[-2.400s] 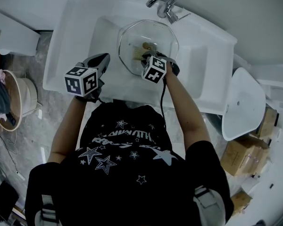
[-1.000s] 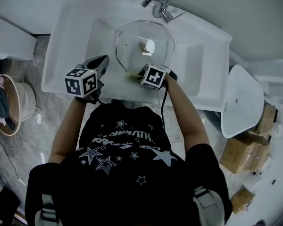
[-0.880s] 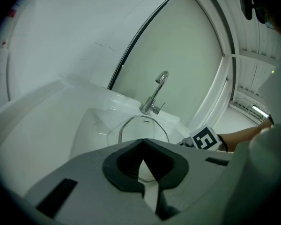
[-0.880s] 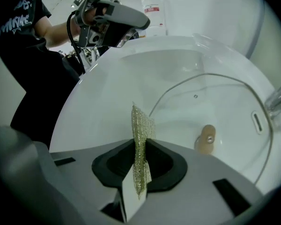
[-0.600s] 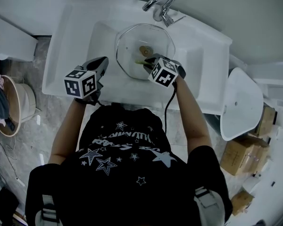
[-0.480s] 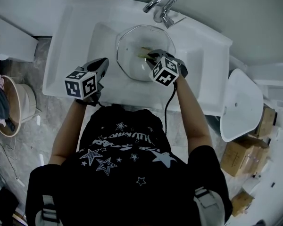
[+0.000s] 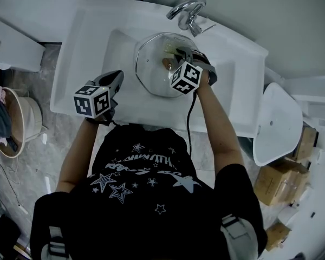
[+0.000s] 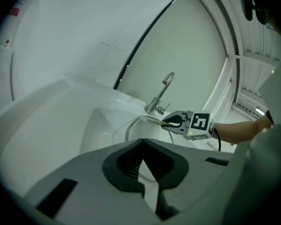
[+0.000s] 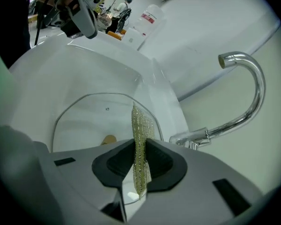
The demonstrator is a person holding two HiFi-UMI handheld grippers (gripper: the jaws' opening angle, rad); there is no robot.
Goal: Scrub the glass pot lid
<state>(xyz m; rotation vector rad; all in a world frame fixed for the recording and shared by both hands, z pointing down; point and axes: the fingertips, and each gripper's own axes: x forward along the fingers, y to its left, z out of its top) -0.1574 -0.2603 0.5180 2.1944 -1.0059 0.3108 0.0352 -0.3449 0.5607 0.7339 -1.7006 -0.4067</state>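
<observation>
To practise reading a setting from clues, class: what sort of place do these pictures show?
Probably a washroom or a makeshift sink station: a white ceramic sink with a curved chrome tap holds the glass pot lid, while brown cardboard boxes and a loose white basin stand nearby.

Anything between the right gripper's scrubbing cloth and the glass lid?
Nothing visible does. The right gripper, shut on the yellow-green mesh scrubbing cloth, hangs directly over the clear glass pot lid in the white sink.
</observation>
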